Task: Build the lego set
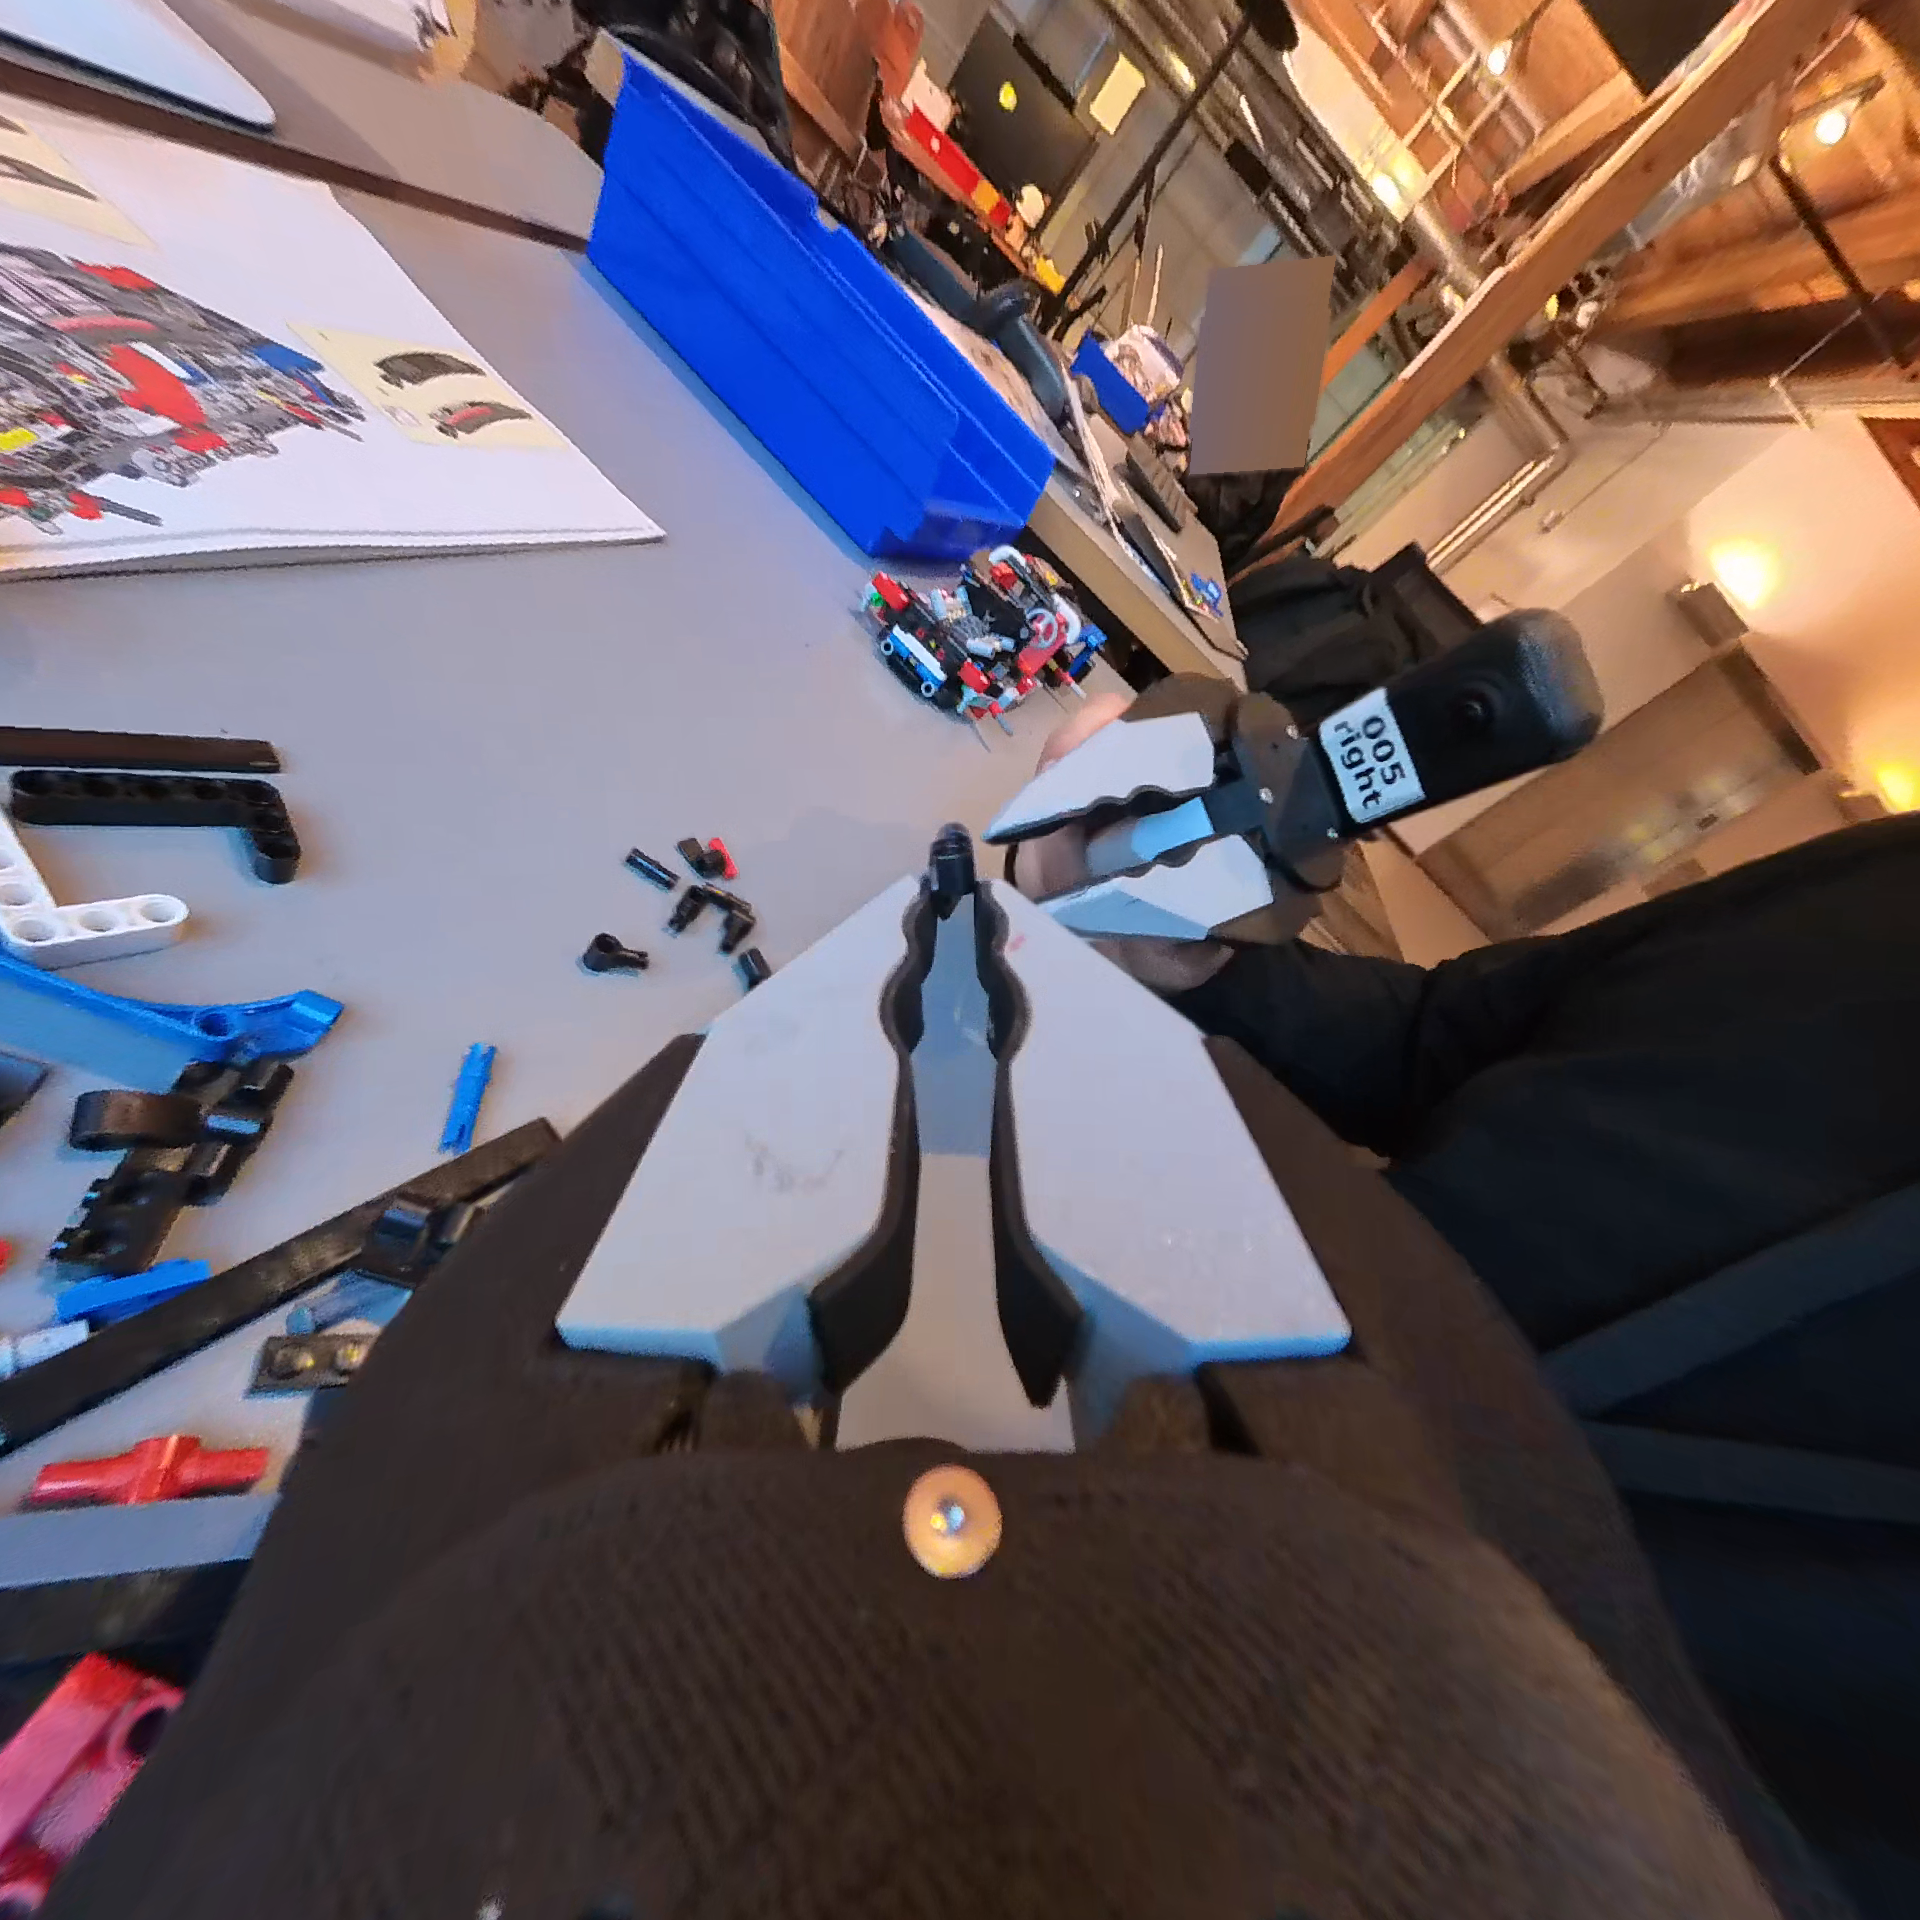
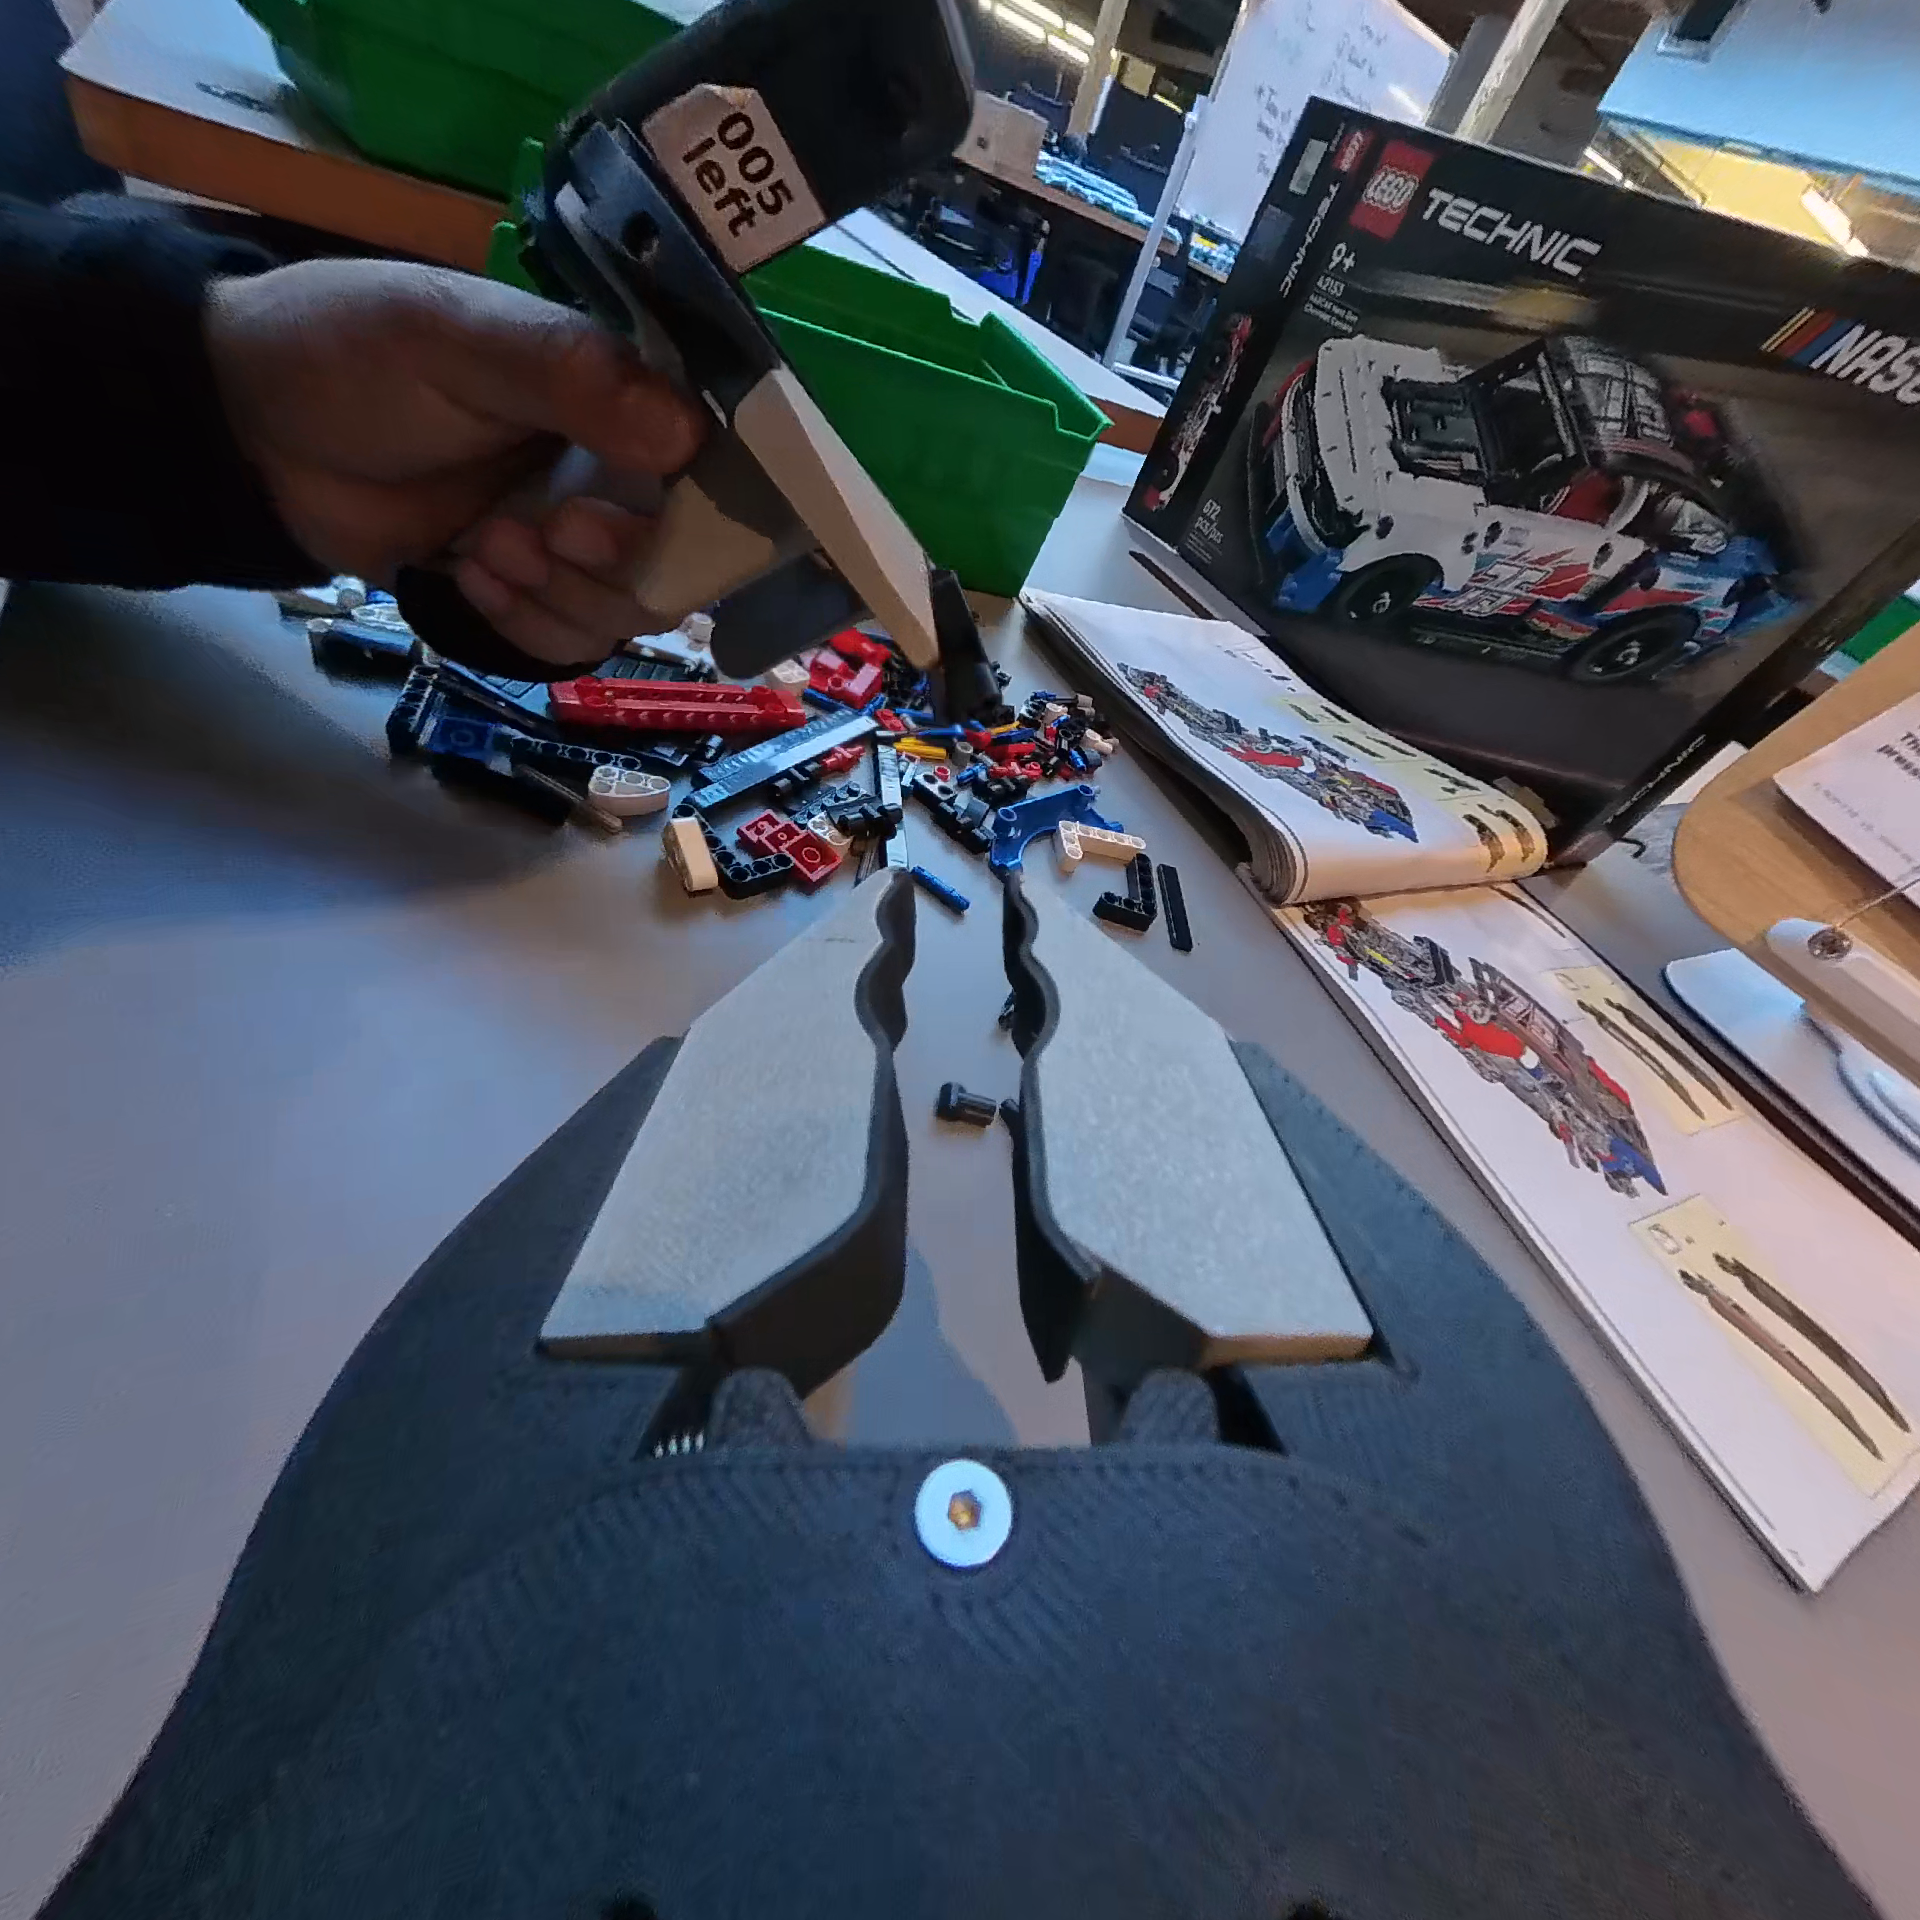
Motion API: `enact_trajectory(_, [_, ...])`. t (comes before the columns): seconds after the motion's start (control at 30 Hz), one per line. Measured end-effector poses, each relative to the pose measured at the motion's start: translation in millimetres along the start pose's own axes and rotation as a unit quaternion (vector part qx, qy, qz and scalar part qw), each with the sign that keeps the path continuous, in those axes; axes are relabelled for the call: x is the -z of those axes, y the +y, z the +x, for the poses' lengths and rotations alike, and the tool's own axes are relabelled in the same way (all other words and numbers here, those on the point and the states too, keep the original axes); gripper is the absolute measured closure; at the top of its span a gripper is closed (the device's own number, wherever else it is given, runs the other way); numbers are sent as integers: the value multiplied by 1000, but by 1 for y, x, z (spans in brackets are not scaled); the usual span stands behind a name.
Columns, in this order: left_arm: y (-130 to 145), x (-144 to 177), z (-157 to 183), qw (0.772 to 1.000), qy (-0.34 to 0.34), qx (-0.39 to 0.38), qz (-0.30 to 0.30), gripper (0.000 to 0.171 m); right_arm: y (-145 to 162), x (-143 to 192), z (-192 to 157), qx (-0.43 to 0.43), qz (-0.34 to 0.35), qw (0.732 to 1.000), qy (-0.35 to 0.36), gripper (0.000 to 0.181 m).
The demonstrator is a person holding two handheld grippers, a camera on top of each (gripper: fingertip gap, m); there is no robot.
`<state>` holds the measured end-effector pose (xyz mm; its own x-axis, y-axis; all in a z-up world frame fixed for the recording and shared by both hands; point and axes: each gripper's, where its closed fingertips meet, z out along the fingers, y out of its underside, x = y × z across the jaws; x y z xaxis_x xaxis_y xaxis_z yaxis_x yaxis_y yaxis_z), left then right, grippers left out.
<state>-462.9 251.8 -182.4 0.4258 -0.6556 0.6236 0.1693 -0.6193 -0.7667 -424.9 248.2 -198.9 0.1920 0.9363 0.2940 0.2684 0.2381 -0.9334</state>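
left tongs (image 1: 951,894) clamp black connector (image 1: 949,857), long axis along fingers | right tongs (image 2: 958,894) empty, parted, frame right, seemingly nearest | desk (image 1: 623,675)

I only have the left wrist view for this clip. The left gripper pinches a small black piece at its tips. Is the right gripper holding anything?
Observer: No. In its own view the right gripper is open and empty, above the table.
Operator: What lies under it?
Observer: A small black connector lies loose on the table, seen through the gap between its fingers.
Operator: Is the set's box around?
Observer: Yes, the set box stands behind the open instruction booklet.
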Motion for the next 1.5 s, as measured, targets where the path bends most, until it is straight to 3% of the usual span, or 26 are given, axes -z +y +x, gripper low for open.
enact_trajectory(0.33, [-8, 0, 11, 991, 73, 108, 31, 168, -8, -12, 13, -59, 29, 998, -6, 157])
enact_trajectory(0.63, [11, -15, 19, 983, 90, 157, -14, 168, -26, -13, -5, 12, 48, 999, -15, 158])
enact_trajectory(0.87, [19, -21, 24, 980, 91, 173, -35, 168, -23, -14, -14, 22, 40, 998, -31, 170])
enact_trajectory(1.5, [15, -17, 24, 979, 111, 167, -22, 168, -23, -13, -11, -54, 60, 995, -62, 170])
